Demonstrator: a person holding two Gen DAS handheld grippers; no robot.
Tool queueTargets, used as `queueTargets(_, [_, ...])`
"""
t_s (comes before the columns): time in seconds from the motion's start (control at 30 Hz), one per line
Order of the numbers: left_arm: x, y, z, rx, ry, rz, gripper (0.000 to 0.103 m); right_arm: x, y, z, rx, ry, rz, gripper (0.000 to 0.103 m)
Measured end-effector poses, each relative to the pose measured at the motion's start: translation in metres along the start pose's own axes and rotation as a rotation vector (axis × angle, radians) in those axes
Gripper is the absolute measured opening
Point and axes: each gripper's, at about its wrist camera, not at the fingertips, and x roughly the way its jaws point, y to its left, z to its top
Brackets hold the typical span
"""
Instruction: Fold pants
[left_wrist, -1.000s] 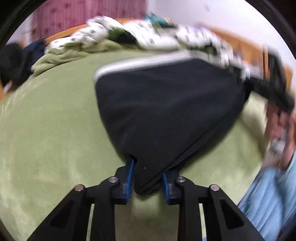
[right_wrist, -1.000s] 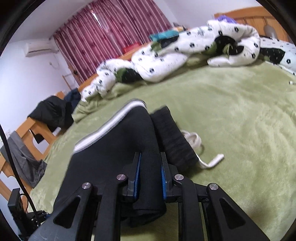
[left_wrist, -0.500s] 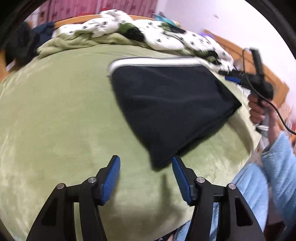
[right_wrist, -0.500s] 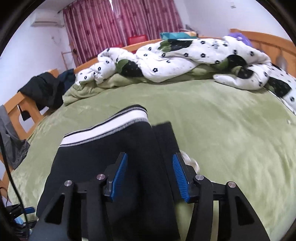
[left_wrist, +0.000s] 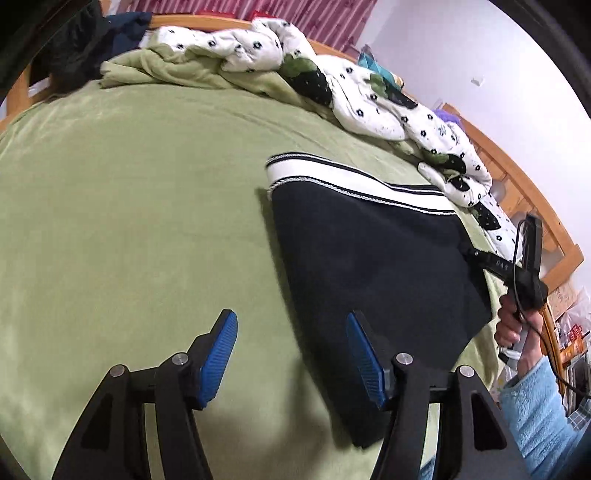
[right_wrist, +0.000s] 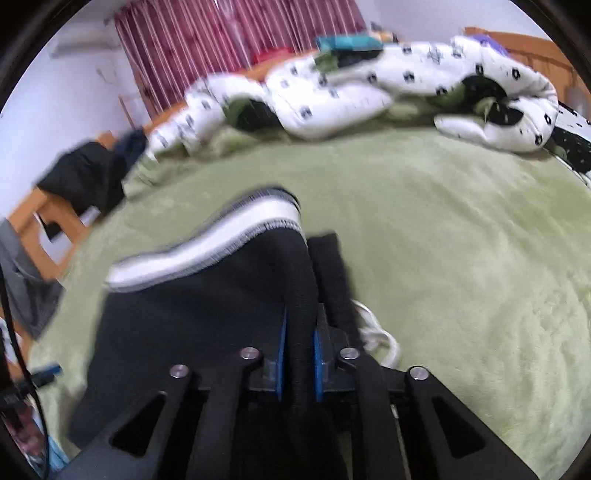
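One pair of black pants (left_wrist: 373, 266), folded into a compact wedge, lies on the green blanket (left_wrist: 140, 221) of the bed, toward the bed's near edge in the left wrist view. A white waistband with thin black stripes (left_wrist: 343, 181) runs along the far side of the fold, facing the head of the bed. In the right wrist view the same band (right_wrist: 221, 243) crosses the top of the dark cloth, and a white drawstring (right_wrist: 380, 336) trails from under the fold onto the blanket just beside it.

The right hand-held gripper (right_wrist: 298, 354) has its blue pads pressed together on a thick fold of the pants; the cloth fills the narrow gap between them. In the left wrist view this gripper (left_wrist: 480, 254) meets the right-hand corner of the pants, gripped by a hand (left_wrist: 511, 325) in a light blue fleece sleeve (left_wrist: 535, 417).

The left hand-held gripper (left_wrist: 291, 354) is spread wide and holds nothing. Its left pad (left_wrist: 219, 354) stands over bare blanket, and its right pad (left_wrist: 364, 362) overlaps the near edge of the pants in the picture; whether it touches the cloth cannot be told.

A white quilt with black flower print (left_wrist: 369, 103) is heaped along the head of the bed against the wooden bed frame (left_wrist: 532, 206). Dark clothes (right_wrist: 88, 177) lie at the far left corner, before maroon curtains (right_wrist: 236, 40).
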Motion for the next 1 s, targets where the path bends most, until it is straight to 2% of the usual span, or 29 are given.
queueTargets(0.07, [0.016, -0.001, 0.008, -0.015, 0.031, -0.016, 0.059, -0.013, 0.000, 0.006, -0.020, -0.021, -0.033, 0.046])
queueTargets(0.1, [0.023, -0.002, 0.012, -0.028, 0.040, -0.037, 0.059, -0.017, 0.001, 0.008, -0.021, -0.047, -0.047, 0.050])
queueTargets(0.13, [0.032, -0.001, 0.015, -0.042, 0.052, -0.065, 0.059, -0.022, 0.000, 0.012, -0.012, -0.073, -0.051, 0.059])
queueTargets(0.17, [0.041, 0.001, 0.018, -0.060, 0.066, -0.081, 0.059, -0.019, -0.002, 0.015, -0.002, -0.062, -0.023, 0.070])
queueTargets(0.27, [0.074, 0.006, 0.026, -0.120, 0.117, -0.137, 0.059, 0.018, -0.008, 0.021, -0.006, 0.086, 0.002, 0.073])
queueTargets(0.3, [0.086, 0.008, 0.027, -0.146, 0.139, -0.177, 0.059, 0.029, -0.011, 0.018, 0.008, 0.116, 0.044, 0.074])
queueTargets(0.33, [0.095, 0.009, 0.028, -0.166, 0.135, -0.223, 0.059, 0.039, -0.015, 0.016, 0.040, 0.141, 0.101, 0.077])
queueTargets(0.37, [0.100, 0.009, 0.029, -0.176, 0.120, -0.239, 0.059, 0.047, -0.018, 0.013, 0.072, 0.164, 0.164, 0.078])
queueTargets(0.4, [0.103, 0.008, 0.030, -0.187, 0.112, -0.239, 0.052, 0.051, -0.019, 0.011, 0.073, 0.164, 0.172, 0.079])
queueTargets(0.43, [0.106, 0.006, 0.033, -0.206, 0.118, -0.242, 0.037, 0.051, -0.020, 0.010, 0.063, 0.154, 0.180, 0.078])
queueTargets(0.5, [0.106, 0.004, 0.038, -0.235, 0.131, -0.252, 0.020, 0.043, -0.019, 0.009, 0.080, 0.138, 0.177, 0.071])
queueTargets(0.57, [0.093, 0.000, 0.047, -0.254, 0.108, -0.263, 0.012, 0.024, -0.014, 0.014, 0.096, 0.111, 0.168, 0.044])
queueTargets(0.63, [0.069, -0.010, 0.059, -0.192, 0.056, -0.274, 0.011, 0.006, -0.013, 0.022, 0.167, 0.090, 0.237, 0.026])
queueTargets(0.67, [0.063, -0.011, 0.064, -0.182, 0.050, -0.287, 0.011, -0.001, -0.009, 0.025, 0.203, 0.085, 0.268, 0.023])
queueTargets(0.7, [0.056, -0.010, 0.068, -0.183, 0.040, -0.306, 0.011, -0.006, 0.000, 0.026, 0.196, 0.075, 0.259, 0.023])
queueTargets(0.77, [0.039, -0.002, 0.073, -0.167, 0.020, -0.292, 0.011, -0.009, 0.036, 0.026, 0.119, 0.078, 0.189, 0.022])
queueTargets(0.9, [-0.009, 0.053, 0.079, -0.192, -0.035, -0.236, 0.011, -0.006, 0.094, 0.015, 0.112, 0.092, 0.296, 0.021])
queueTargets(1.0, [-0.037, 0.098, 0.086, -0.202, -0.044, -0.171, 0.011, 0.005, 0.142, 0.003, 0.104, 0.086, 0.393, 0.020])
